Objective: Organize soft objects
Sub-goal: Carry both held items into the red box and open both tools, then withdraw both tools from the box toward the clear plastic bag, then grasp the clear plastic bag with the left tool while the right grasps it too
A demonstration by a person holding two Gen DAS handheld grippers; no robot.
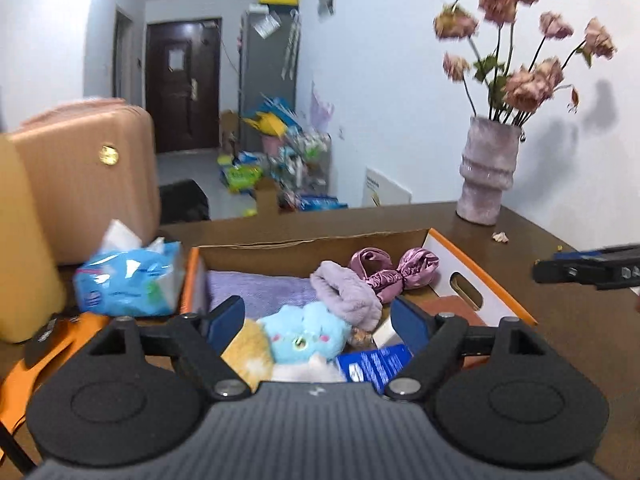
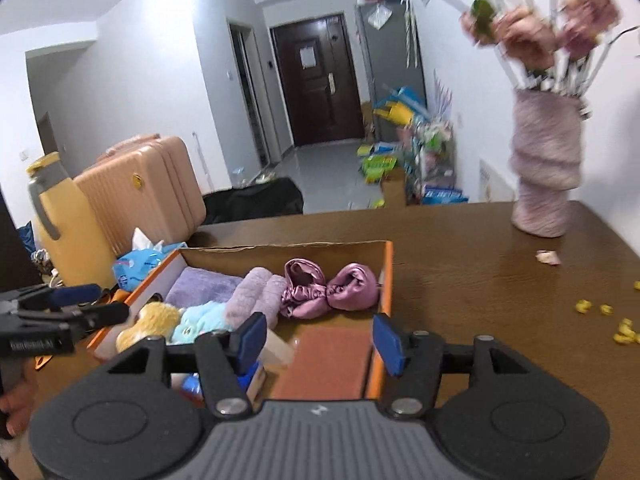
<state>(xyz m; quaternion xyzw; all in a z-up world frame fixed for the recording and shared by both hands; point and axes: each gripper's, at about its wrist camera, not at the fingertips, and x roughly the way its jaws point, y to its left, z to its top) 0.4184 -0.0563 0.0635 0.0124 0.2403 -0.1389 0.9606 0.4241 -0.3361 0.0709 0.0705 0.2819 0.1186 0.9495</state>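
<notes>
Soft things already lie gathered inside the cardboard box on the desk: a folded purple towel at the back left of the box, a lilac fluffy headband at mid frame, a pink satin scrunchie to its right, and a blue plush toy with a yellow plush at the near left. By my reading the sorting is nearly or fully done; nothing soft shows loose on the desk.

The left gripper hovers over the plush pile, jaws wide apart and empty. The right gripper hangs above the bare right half of the box, jaws partly open, holding nothing.

Only the left view shows the box's cut handle hole and a blue packet low in the frame; only the right shows yellow scraps at the far right.
</notes>
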